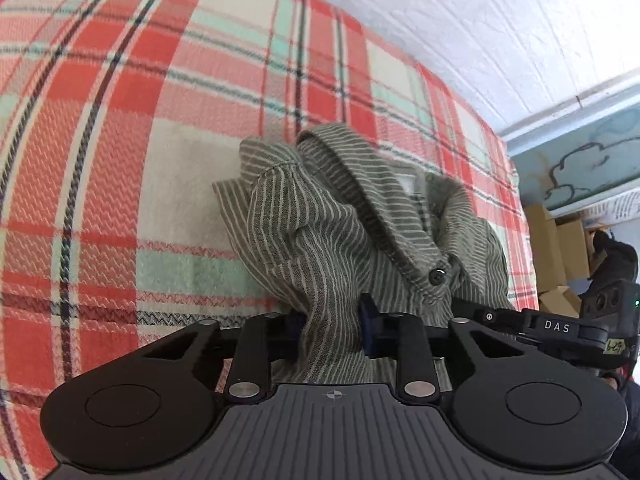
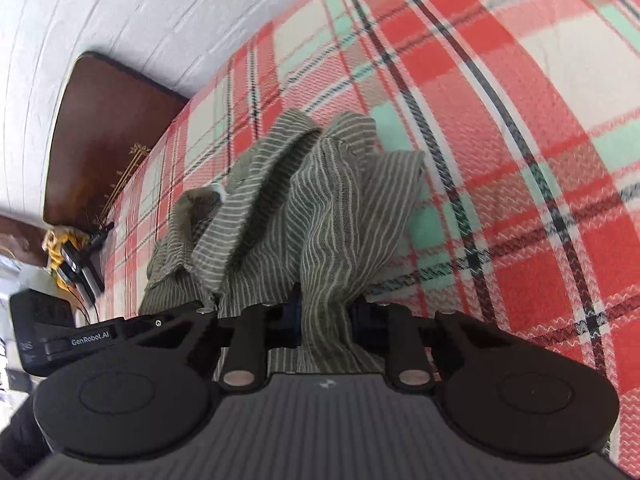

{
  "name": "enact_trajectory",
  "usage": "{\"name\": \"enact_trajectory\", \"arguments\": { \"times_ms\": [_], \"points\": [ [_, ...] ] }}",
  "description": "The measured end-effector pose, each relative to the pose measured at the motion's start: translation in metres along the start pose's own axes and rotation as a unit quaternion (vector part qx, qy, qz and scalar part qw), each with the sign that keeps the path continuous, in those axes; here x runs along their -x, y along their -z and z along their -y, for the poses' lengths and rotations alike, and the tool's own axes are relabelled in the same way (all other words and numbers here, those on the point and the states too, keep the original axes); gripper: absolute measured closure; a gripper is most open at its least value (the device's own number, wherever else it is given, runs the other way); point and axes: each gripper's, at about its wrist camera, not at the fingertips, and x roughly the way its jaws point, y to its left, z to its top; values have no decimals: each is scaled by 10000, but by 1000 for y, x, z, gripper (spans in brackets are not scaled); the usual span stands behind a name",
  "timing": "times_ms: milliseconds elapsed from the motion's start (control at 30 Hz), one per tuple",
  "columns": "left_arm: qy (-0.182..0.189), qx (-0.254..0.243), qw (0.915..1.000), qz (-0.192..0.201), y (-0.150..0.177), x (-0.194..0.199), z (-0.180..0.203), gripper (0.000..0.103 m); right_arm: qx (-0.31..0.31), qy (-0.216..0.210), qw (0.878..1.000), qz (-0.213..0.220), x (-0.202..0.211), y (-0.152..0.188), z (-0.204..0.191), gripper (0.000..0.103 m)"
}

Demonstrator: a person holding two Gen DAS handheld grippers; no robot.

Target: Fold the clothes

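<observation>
An olive-green shirt with thin white stripes (image 1: 344,216) lies bunched on a red, cream and mint plaid blanket (image 1: 120,140), its collar and a dark button (image 1: 437,276) turned toward the left wrist camera. The left gripper (image 1: 334,330) is clamped on a gathered fold of the shirt, the cloth pinched between its dark blue pads (image 1: 367,320). The right gripper (image 2: 326,320) likewise pinches a bundle of the striped cloth, which rises in a ridge from its jaws. The two grippers sit close side by side, each showing at the edge of the other's view. Beyond the blanket stand a white painted brick wall (image 1: 500,20), a dark brown wooden board (image 2: 104,128) and some cardboard boxes (image 1: 560,248).
</observation>
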Motion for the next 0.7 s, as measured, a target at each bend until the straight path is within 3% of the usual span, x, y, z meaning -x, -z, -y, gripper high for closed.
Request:
{"name": "enact_trajectory", "arguments": {
  "times_ms": [133, 367, 533, 700],
  "points": [
    [137, -124, 9996, 197, -4, 21, 12, 83, 101, -113, 9996, 237, 19, -2, -15, 81],
    [639, -712, 9932, 657, -42, 44, 61, 83, 492, -128, 9935, 1022, 77, -29, -39, 81],
    [880, -1118, 9850, 976, -76, 36, 116, 82, 786, 63, 9833, 1640, 121, -65, -44, 81],
    [915, -1357, 9800, 1136, -105, 9, 170, 82, 1109, 314, 9743, 1937, 149, -115, -30, 81]
  ]
}}
